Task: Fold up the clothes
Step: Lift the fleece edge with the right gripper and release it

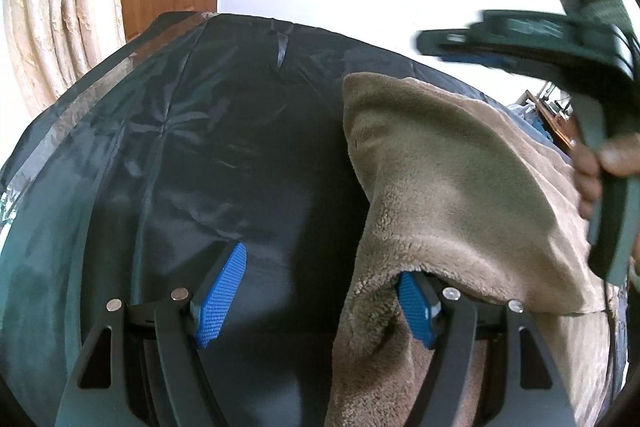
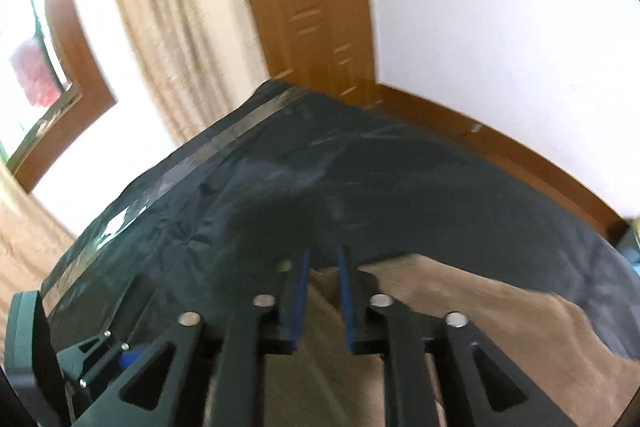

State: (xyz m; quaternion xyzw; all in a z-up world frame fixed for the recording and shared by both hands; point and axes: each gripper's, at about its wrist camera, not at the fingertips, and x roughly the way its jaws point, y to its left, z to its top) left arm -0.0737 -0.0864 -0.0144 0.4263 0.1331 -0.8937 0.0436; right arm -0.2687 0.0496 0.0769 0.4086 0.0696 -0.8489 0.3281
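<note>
A brown fleece garment [image 1: 460, 179] lies on a dark, shiny cover [image 1: 200, 147] and takes up the right half of the left wrist view. My left gripper [image 1: 320, 263] is wide open. A fold of the fleece hangs over its right finger, half hiding that blue pad [image 1: 416, 307], while the left pad [image 1: 220, 295] is bare over the cover. In the right wrist view my right gripper [image 2: 324, 253] hovers over the far edge of the fleece [image 2: 480, 327]. Its pads stand a narrow gap apart with nothing pinched between them. A hand [image 1: 592, 163] holds that tool's handle, which is blurred.
The dark cover [image 2: 360, 187] runs to a taped edge at the left. Beyond it hang beige curtains [image 2: 168, 27], with a wooden door [image 2: 304, 7], a white wall and a window [image 2: 36, 67]. Small clutter [image 1: 552, 119] sits past the fleece at the right.
</note>
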